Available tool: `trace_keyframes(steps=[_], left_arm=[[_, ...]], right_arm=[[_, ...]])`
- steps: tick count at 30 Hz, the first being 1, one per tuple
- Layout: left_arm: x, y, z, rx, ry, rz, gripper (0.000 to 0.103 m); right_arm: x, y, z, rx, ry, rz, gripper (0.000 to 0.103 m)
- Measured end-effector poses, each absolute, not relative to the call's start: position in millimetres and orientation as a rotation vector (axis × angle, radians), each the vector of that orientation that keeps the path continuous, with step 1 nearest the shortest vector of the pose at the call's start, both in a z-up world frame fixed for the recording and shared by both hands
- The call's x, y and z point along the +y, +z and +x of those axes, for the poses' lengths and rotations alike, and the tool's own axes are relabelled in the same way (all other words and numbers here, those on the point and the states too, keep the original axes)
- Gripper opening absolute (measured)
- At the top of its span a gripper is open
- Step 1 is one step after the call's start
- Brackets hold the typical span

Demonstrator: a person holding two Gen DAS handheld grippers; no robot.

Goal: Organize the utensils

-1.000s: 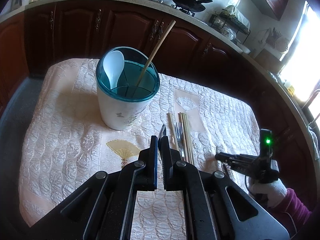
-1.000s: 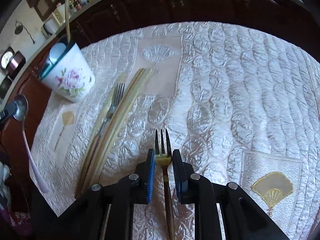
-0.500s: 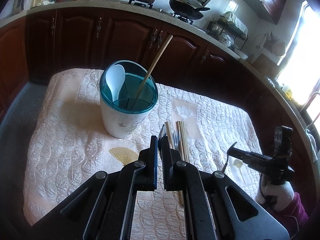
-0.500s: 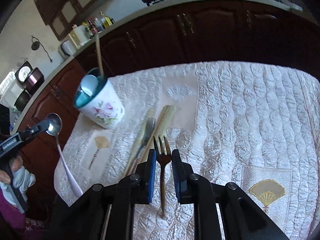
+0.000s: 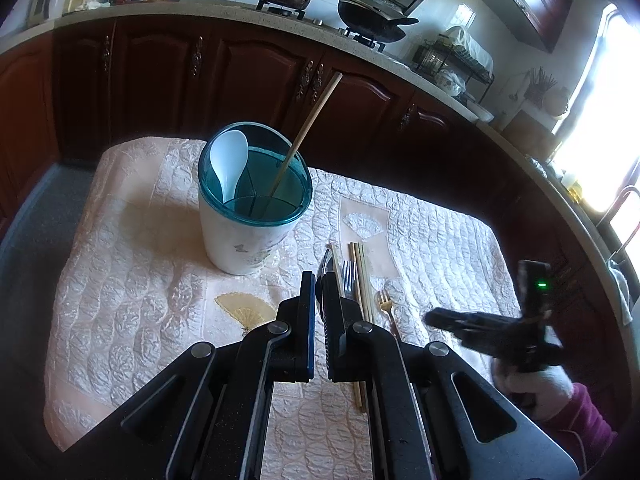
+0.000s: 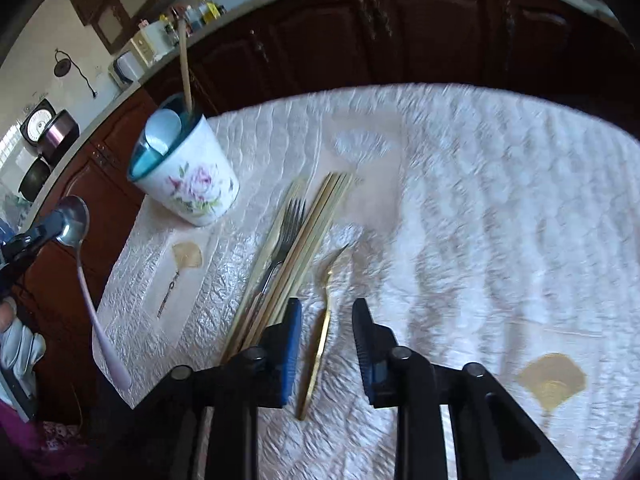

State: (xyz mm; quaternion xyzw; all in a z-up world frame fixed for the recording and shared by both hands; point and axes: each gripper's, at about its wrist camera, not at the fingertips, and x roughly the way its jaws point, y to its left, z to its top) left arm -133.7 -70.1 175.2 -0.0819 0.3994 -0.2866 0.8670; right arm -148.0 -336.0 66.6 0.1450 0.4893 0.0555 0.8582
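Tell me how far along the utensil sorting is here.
Done: a white spoon and one chopstick stand in the holder. In hand: the left gripper clamps a metal spoon. The right gripper has just been opening; the gold fork lies unpinched between its jaws. Left: that fork, the silver fork, the chopsticks.

Left hand-held gripper [image 5: 319,280] clamping spoon [image 5: 325,266] — holder [image 5: 248,236] beyond, gold fork [image 5: 385,303] on cloth [image 5: 132,272]
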Motion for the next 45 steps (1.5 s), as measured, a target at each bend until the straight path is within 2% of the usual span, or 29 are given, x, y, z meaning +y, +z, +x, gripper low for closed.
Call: trace_keyframes(steps=[5, 8, 11, 22, 34, 38, 45], left_arm=[[-71.1, 175.1, -132.3, 0.838, -0.597, -0.170, 0.002], [-70.5, 173.6, -130.1, 0.843, -0.590, -0.172, 0.002], [-68.1, 174.9, -129.2, 0.840, -0.588, -0.170, 0.002], [-50.2, 201.3, -117.3, 0.777, -0.578, -0.198, 0.002], [-36.4, 246.3, -72.4, 0.612, -0.425, -0.125, 0.002], [-40.5, 245.1, -49.4, 0.580, -0.375, -0.085, 0.002], [-43.8, 232.5, -12.6, 0.520, -0.266, -0.032, 0.002]], right_arm=[[-339.0, 36.0, -110.4, 1.075, 0.139, 0.392, 0.024], [-339.3, 20.9, -92.5, 1.101, 0.136, 0.397, 0.005], [-341.3, 29.3, -97.7, 1.083, 0.161, 0.400, 0.003], [-354.0, 120.3, -145.0, 0.855, 0.267, 0.466, 0.003], [-276.7, 214.7, -83.3, 0.655, 0.449, 0.429, 0.003], [-244.6, 227.5, -48.3, 0.623, 0.481, 0.400, 0.003], [-206.8, 218.0, 9.3, 0.625, 0.477, 0.337, 0.003]])
